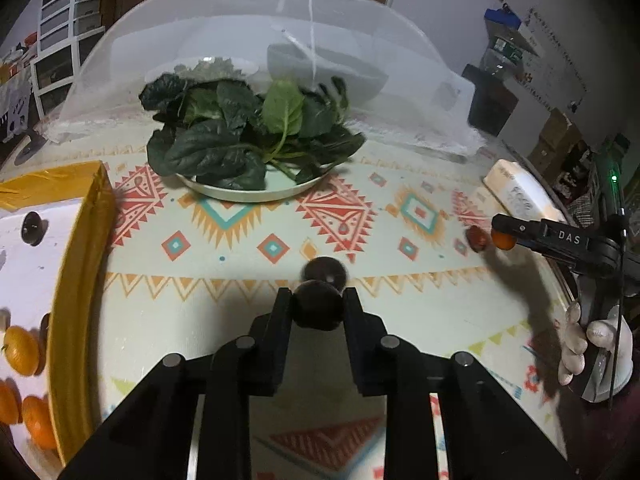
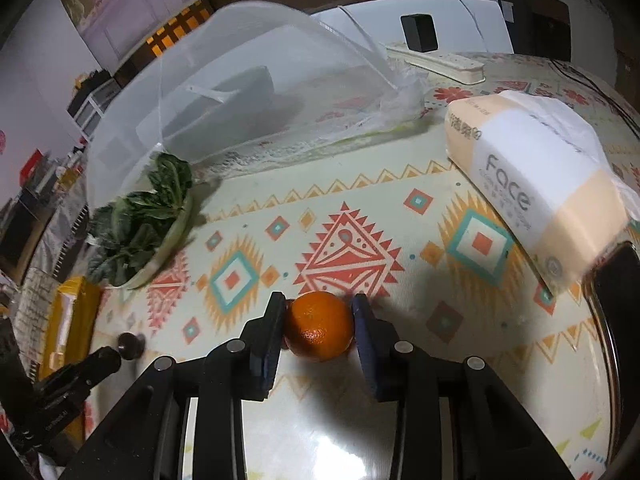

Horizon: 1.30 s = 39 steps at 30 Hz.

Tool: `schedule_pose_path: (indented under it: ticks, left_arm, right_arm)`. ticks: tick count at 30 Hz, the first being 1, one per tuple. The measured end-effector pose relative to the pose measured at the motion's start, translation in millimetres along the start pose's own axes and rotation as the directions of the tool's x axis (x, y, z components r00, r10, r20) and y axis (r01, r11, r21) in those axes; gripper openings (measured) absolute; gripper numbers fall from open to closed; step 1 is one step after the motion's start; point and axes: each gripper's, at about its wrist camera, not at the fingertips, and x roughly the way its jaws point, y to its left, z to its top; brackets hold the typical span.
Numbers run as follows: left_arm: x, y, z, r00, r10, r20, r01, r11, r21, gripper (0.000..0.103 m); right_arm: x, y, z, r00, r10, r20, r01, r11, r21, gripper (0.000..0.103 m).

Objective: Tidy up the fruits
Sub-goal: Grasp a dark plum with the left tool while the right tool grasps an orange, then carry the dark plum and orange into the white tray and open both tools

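Observation:
My left gripper (image 1: 318, 300) is shut on a dark round fruit (image 1: 318, 314) low over the patterned tablecloth. A second dark fruit (image 1: 325, 272) lies just beyond it. In the right wrist view my right gripper (image 2: 319, 305) has both pads against a small orange (image 2: 319, 328) that rests on the cloth. The left wrist view shows that right gripper (image 1: 500, 236) at the right edge with the orange (image 1: 503, 241), and a red fruit (image 1: 477, 238) lies beside it. A yellow-rimmed white box (image 1: 76, 280) at the left holds several oranges (image 1: 20, 350) and a dark fruit (image 1: 32, 226).
A plate of dark leafy greens (image 1: 256, 140) stands at the middle back, in front of a white mesh food cover (image 1: 240, 32). A tissue pack (image 2: 532, 188) lies at the right, a power strip (image 2: 440, 62) behind it. A gloved hand (image 1: 576, 344) holds the right tool.

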Motion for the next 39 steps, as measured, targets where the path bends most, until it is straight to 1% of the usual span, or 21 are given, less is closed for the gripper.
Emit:
schedule_pose_path:
  ticks: [5, 11, 14, 17, 20, 23, 27, 29, 32, 35, 37, 39]
  left_arm:
    - [-32.8, -5.4, -10.1, 0.998, -0.033, 0.046, 0.034, 0.999, -0.009, 0.025]
    - [-71.3, -6.7, -25.2, 0.994, -0.043, 0.105, 0.046, 0.999, -0.029, 0.025]
    - [-93.0, 2.4, -34.7, 0.989, -0.052, 0.135, 0.061, 0.996, -0.064, 0.025]
    - [-115.3, 23.8, -45.5, 0.985, -0.061, 0.164, 0.084, 0.987, -0.136, 0.025]
    - [-136.9, 55.5, -57.7, 0.979, -0.037, 0.201, 0.084, 0.970, -0.229, 0.025]
    - [-155.7, 90.9, -68.6, 0.974, 0.049, 0.219, 0.021, 0.952, -0.304, 0.025]
    - [-178.7, 141.6, -83.4, 0.964, 0.148, 0.223, -0.046, 0.912, -0.408, 0.025]
    - [-186.1, 162.4, -90.0, 0.961, 0.165, 0.221, -0.049, 0.891, -0.452, 0.025]
    - [-197.2, 192.1, -99.6, 0.953, 0.209, 0.219, -0.071, 0.856, -0.512, 0.025]
    - [-202.9, 213.1, -106.3, 0.947, 0.239, 0.215, -0.085, 0.832, -0.548, 0.025]
    - [-202.6, 221.0, -109.4, 0.947, 0.246, 0.208, -0.091, 0.823, -0.561, 0.025]
    - [-199.8, 227.6, -111.9, 0.947, 0.254, 0.195, -0.101, 0.815, -0.570, 0.025]
  right_arm:
    - [-26.2, 10.9, -11.1, 0.999, 0.041, 0.015, -0.040, 0.999, -0.014, 0.036]
    - [-43.3, 39.1, -32.2, 0.994, 0.111, -0.007, -0.111, 0.993, -0.040, 0.036]
    - [-47.3, 61.2, -45.4, 0.989, 0.146, -0.028, -0.148, 0.987, -0.060, 0.036]
    - [-49.9, 85.0, -57.4, 0.982, 0.182, -0.042, -0.185, 0.979, -0.084, 0.036]
    - [-48.5, 116.5, -69.9, 0.972, 0.225, -0.067, -0.232, 0.966, -0.113, 0.036]
    - [-43.4, 154.7, -82.6, 0.958, 0.269, -0.100, -0.282, 0.948, -0.150, 0.036]
    - [-33.5, 201.2, -100.3, 0.935, 0.321, -0.152, -0.346, 0.920, -0.185, 0.036]
    - [-27.5, 224.6, -110.1, 0.923, 0.340, -0.179, -0.373, 0.905, -0.205, 0.037]
    - [-19.8, 255.1, -123.9, 0.908, 0.360, -0.216, -0.406, 0.885, -0.229, 0.037]
    - [-13.4, 287.1, -137.0, 0.888, 0.384, -0.252, -0.443, 0.859, -0.255, 0.037]
    - [-9.4, 307.2, -145.8, 0.877, 0.395, -0.272, -0.465, 0.841, -0.278, 0.037]
    - [-4.3, 324.4, -155.8, 0.871, 0.394, -0.293, -0.476, 0.825, -0.304, 0.037]
